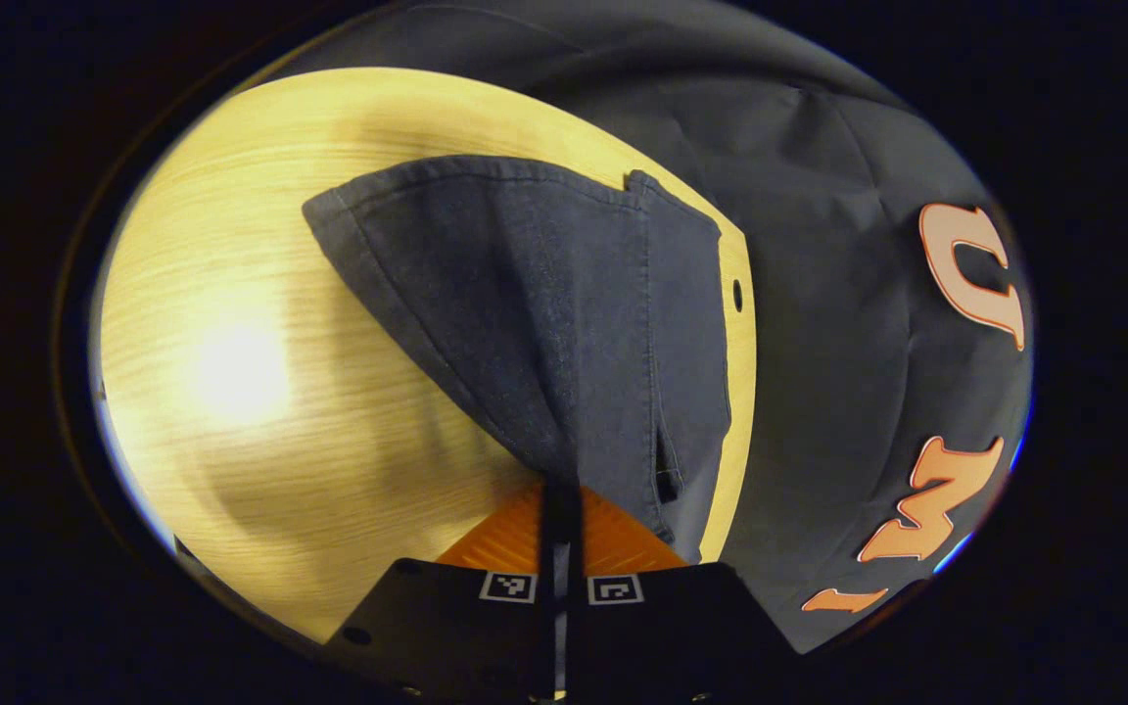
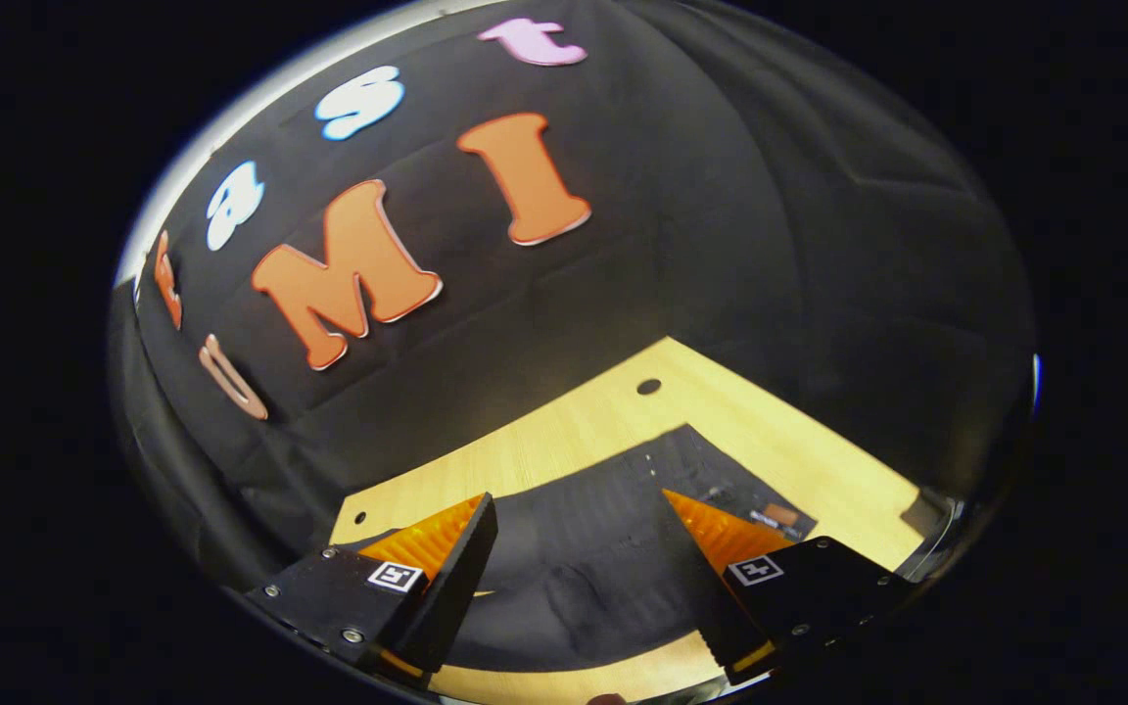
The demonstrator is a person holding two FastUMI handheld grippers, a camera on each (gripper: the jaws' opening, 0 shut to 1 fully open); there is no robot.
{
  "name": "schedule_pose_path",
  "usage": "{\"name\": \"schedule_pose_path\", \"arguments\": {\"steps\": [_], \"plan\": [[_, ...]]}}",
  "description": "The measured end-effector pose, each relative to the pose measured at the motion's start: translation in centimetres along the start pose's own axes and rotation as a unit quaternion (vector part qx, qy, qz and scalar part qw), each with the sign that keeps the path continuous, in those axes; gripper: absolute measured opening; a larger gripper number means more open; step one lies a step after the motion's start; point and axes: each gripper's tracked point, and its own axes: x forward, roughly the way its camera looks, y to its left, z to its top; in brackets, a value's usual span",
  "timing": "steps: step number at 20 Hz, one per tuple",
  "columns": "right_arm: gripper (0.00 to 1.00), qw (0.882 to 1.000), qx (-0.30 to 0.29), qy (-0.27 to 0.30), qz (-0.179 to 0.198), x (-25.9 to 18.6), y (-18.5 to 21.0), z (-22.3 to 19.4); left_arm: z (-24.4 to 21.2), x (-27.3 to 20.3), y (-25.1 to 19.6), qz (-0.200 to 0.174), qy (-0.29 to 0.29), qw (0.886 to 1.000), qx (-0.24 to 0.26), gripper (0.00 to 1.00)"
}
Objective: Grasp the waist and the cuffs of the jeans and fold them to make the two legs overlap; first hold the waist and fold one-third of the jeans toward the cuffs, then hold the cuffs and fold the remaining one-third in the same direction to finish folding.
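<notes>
jeans (image 1: 544, 323) in closed left gripper (image 1: 561, 509)

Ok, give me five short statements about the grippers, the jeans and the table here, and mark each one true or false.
1. The left gripper is shut on the jeans, with a fold of denim running down between its fingers. True.
2. The right gripper is clamped on the cloth. False: its fingers stand wide apart, with the jeans lying flat on the table between and beyond them.
3. The jeans lie on a pale wooden table. True.
4. In the left gripper view the denim lies wholly flat. False: it rises from the table in a tent shape toward the pinching fingers.
5. The tabletop has no holes. False: a small round hole sits near its far edge.
</notes>
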Motion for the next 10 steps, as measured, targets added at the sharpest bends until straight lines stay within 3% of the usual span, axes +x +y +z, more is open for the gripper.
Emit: {"name": "schedule_pose_path", "arguments": {"steps": [4, 7, 10], "plan": [[0.97, 0.987, 0.136, 0.062, -0.049, 0.5, -8.2, -5.5, 0.3, -0.9, -1.1, -0.006, 0.010, 1.000, 0.013, 0.05], [0.98, 0.970, 0.176, 0.140, -0.095, 0.9, -11.9, -11.7, 0.2, -1.4, -1.6, -0.008, 0.019, 1.000, 0.020, 0.05], [0.99, 0.953, 0.215, 0.181, -0.116, 3.0, -13.6, -15.2, 0.1, -1.8, -1.8, -0.008, 0.025, 0.999, 0.019, 0.05]]}}
